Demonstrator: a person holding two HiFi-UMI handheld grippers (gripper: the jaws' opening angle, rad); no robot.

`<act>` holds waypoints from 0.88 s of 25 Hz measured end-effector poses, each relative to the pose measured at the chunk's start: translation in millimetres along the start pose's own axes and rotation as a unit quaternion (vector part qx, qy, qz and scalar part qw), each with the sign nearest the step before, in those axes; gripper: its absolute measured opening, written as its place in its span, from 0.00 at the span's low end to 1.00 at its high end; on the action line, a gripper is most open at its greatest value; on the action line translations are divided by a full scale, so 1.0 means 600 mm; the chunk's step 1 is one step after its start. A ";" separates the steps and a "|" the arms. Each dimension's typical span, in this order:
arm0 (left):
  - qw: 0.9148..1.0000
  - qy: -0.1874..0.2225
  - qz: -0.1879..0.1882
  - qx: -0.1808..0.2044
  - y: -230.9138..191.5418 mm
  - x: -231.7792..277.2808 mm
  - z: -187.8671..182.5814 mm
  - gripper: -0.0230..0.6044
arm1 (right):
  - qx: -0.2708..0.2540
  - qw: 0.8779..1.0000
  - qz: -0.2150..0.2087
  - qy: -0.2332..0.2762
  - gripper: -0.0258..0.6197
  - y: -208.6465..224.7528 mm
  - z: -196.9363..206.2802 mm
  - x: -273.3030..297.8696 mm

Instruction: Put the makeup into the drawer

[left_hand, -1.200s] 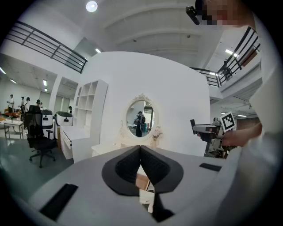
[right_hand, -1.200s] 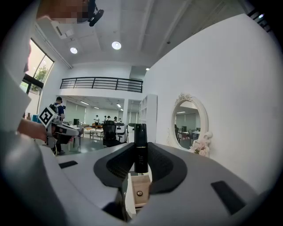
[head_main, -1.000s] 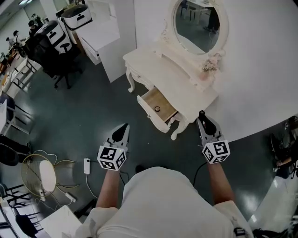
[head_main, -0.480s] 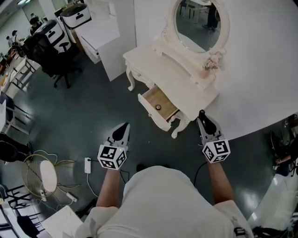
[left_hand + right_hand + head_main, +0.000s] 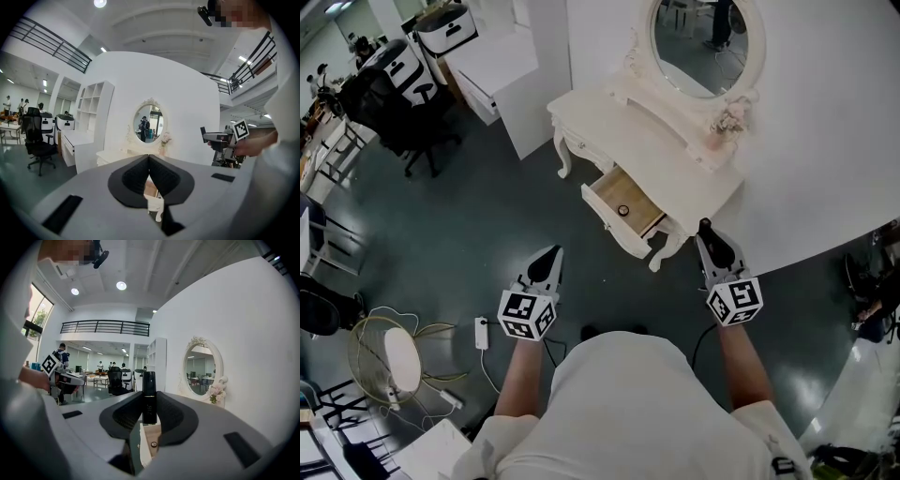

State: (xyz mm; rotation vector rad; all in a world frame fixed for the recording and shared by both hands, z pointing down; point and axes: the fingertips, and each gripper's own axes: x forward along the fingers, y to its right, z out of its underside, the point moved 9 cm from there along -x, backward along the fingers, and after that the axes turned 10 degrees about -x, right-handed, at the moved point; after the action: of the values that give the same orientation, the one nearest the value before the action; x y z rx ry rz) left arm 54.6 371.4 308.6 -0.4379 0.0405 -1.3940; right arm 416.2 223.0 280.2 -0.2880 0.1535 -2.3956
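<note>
Right tool (image 5: 149, 404) on black makeup tube (image 5: 149, 389), unclear from head view.

A dark grey-green floor (image 5: 441, 225) is seen below a curved white wall (image 5: 825, 141), against which a white bench (image 5: 647, 155) with an oval mirror (image 5: 698, 37) is set. A white desk (image 5: 497, 66) and black office chairs (image 5: 398, 108) are placed to the left, and a wire-framed stool (image 5: 384, 356) is stood at the lower left. Round ceiling lights (image 5: 121, 285) are lit. A railed gallery (image 5: 105, 327) is seen across the hall, and daylight is admitted by a window (image 5: 33, 319).
</note>
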 end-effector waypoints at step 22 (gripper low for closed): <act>0.999 -0.025 0.031 -0.013 -0.080 0.004 0.016 0.06 | -0.005 1.000 0.003 -0.027 0.20 -0.075 0.001 0.024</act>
State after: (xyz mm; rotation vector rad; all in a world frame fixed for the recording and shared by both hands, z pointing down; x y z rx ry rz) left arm 12.6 366.4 333.5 -0.4878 0.0312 -1.3231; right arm 376.8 246.9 291.7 -0.3566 0.1405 -2.3797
